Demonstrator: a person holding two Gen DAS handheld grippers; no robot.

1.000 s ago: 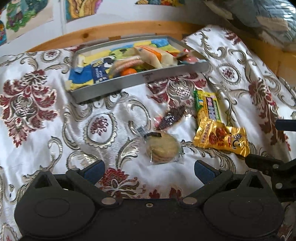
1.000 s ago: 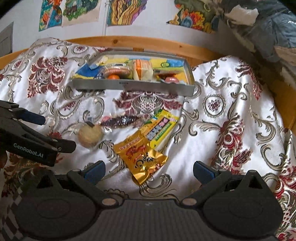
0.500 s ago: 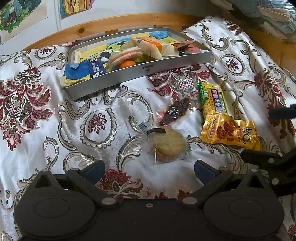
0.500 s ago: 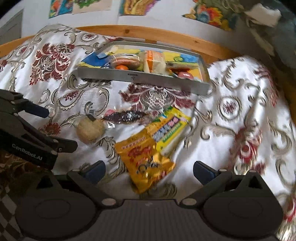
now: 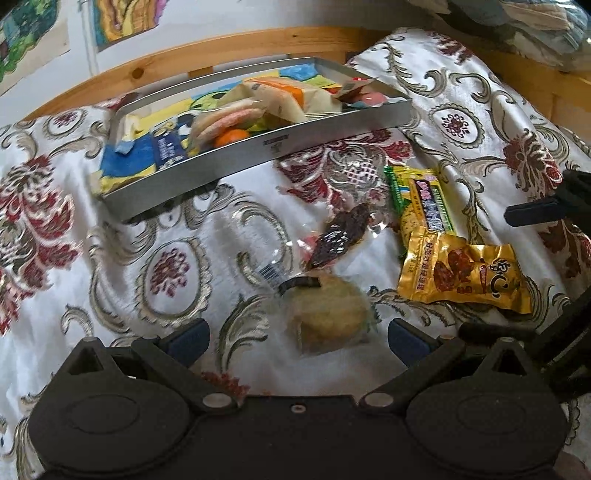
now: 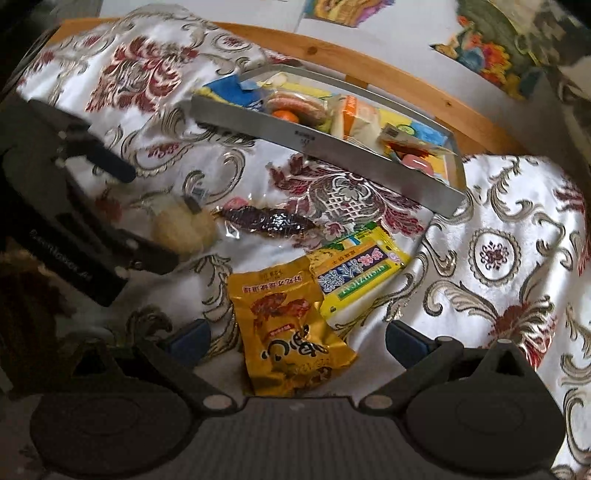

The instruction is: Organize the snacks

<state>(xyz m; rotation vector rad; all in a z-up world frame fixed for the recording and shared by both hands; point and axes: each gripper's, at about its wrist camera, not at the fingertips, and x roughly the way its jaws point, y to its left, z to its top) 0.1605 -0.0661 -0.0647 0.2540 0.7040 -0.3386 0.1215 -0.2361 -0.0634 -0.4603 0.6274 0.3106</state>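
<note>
four loose snacks: on the cloth in front of the metal tray, none yet put away; the tray already holds several packets.
left gripper: jaws spread wide, nothing held, set either side of the round cake in clear wrap, which lies just ahead of the fingertips.
right gripper: also wide open and empty, straddling the near end of the gold pouch.
other snacks: a dark strip in clear film lies between cake and tray; a yellow-green bar overlaps the gold pouch at its far edge.
risk, cake: the loose wrap may slide through the pads, or a hard squeeze could crush the soft cake.
risk, pouch: foil looks slippery and flat; the fingers could skate off it or pinch up the cloth instead, and lifting it may drag the overlapping bar along.
risk, grippers: the two work near each other, so they could bump if both close in at once.
risk, tray: it is crowded, so a dropped packet might spill over the low wall.
surface: glossy white cloth with red and gold floral pattern, creased and soft, over a wooden-edged base.
room: pale wall with colourful drawings; bundled fabric at the upper right.
</note>
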